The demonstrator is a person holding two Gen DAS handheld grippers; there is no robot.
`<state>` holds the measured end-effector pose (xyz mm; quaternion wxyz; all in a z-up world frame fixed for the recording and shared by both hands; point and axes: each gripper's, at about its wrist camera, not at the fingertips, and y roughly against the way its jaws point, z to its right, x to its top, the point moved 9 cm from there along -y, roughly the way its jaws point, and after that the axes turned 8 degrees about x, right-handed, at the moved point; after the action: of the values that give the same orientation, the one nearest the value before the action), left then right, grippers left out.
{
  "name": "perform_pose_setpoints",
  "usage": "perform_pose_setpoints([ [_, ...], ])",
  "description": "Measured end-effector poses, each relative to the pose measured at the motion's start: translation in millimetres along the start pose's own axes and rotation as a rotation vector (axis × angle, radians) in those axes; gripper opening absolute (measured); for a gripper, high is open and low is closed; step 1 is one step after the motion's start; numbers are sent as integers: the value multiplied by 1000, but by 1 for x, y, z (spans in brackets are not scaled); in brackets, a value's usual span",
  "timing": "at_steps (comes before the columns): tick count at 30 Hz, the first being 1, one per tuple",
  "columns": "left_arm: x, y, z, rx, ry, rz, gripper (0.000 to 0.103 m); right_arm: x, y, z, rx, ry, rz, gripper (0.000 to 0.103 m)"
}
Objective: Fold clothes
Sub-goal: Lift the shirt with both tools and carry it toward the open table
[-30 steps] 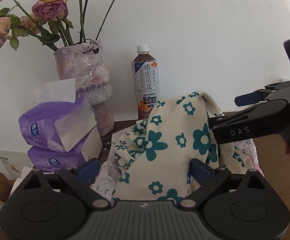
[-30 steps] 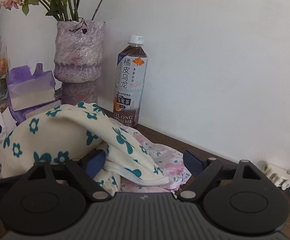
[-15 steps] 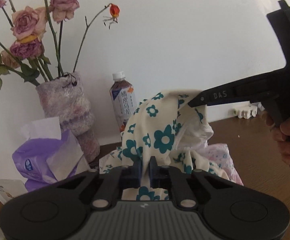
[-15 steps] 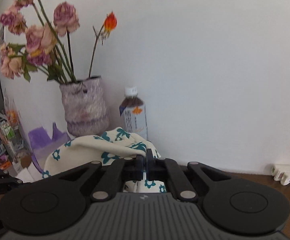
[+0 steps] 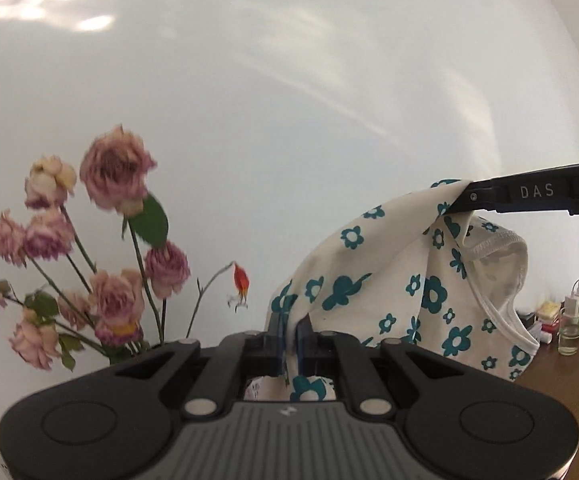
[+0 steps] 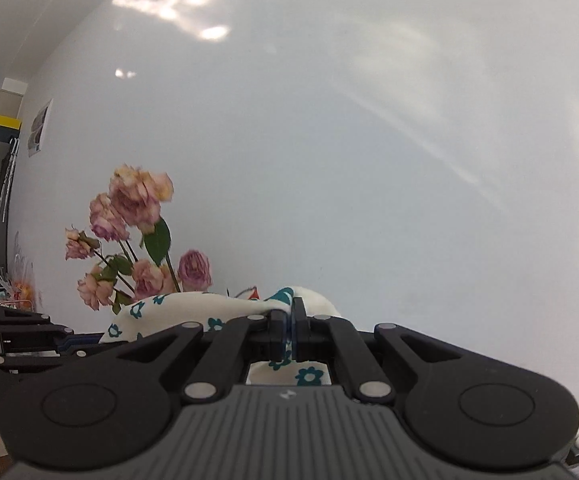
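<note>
Two grippers hold one garment (image 5: 373, 280) up in the air, to the right of the dried roses (image 5: 113, 240). It is a cream cloth with teal flower prints and a white stitched hem around an opening. The left gripper (image 5: 290, 344) is clenched on a lower fold of it. The right gripper (image 6: 288, 328) is also clenched on the cloth, and in the left view its black fingers (image 5: 485, 196) pinch the top edge, so the fabric hangs stretched between both. Below the garment, a brown table (image 5: 561, 380) is seen.
</note>
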<state>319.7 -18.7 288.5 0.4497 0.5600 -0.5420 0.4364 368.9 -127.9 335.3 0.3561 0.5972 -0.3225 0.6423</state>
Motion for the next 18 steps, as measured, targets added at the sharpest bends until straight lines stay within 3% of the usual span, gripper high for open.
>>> perform_pose_setpoints([
  [5, 50, 78, 16, -29, -58, 95, 5, 47, 78, -11, -40, 41, 65, 1],
  [9, 41, 146, 44, -123, -159, 113, 5, 49, 142, -24, -39, 57, 52, 1],
  [12, -7, 181, 69, -232, -217, 31, 5, 11, 173, -36, -4, 47, -47, 1],
  [18, -153, 208, 100, -407, -210, -279, 5, -132, 195, -68, 94, -15, -356, 2],
])
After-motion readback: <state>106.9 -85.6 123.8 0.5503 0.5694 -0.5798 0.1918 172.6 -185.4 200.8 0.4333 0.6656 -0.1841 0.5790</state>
